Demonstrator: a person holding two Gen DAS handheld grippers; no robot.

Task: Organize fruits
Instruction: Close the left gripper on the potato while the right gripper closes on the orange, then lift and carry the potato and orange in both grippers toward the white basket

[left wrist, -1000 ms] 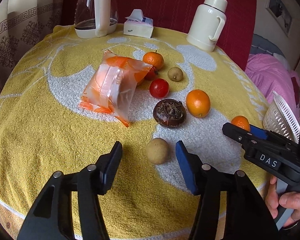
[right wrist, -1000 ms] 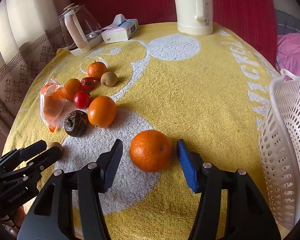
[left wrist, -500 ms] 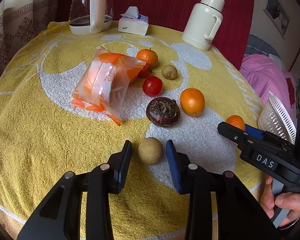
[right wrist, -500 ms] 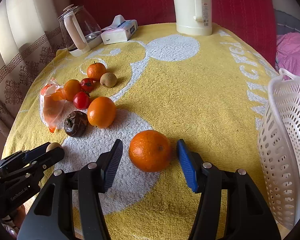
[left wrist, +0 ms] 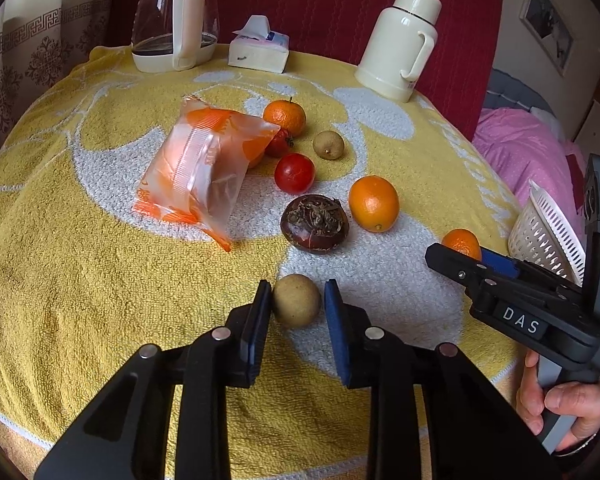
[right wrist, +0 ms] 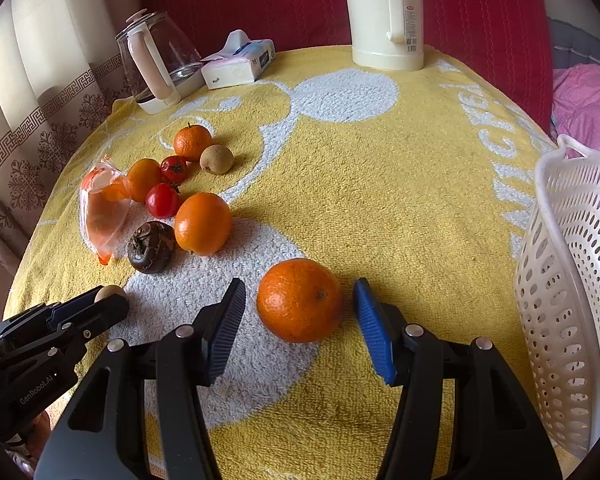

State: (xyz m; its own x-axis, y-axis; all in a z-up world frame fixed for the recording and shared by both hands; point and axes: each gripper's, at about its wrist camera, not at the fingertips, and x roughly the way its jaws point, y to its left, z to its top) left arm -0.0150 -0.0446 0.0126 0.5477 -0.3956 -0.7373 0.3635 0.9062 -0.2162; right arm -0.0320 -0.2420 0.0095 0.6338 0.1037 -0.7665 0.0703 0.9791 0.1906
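Observation:
My left gripper [left wrist: 296, 306] has its pads against a small tan round fruit [left wrist: 297, 306] on the yellow towel; it also shows in the right wrist view [right wrist: 109, 293]. My right gripper [right wrist: 300, 304] is open around a large orange [right wrist: 299, 300], with gaps on both sides. In the left wrist view that orange [left wrist: 462, 243] peeks above the right gripper. Further back lie another orange [left wrist: 374, 203], a dark brown fruit [left wrist: 315, 223], a red tomato [left wrist: 295, 173], a second tan fruit [left wrist: 329, 145] and a mandarin [left wrist: 285, 117].
A white perforated basket [right wrist: 572, 280] stands at the right table edge. An orange plastic bag [left wrist: 204, 164] lies left of the fruits. A glass kettle [left wrist: 176, 20], tissue box [left wrist: 259, 46] and cream thermos [left wrist: 400, 44] stand at the back.
My left gripper has moved forward and closed its jaws from wide open onto the small tan fruit. The right gripper has stayed open around the large orange.

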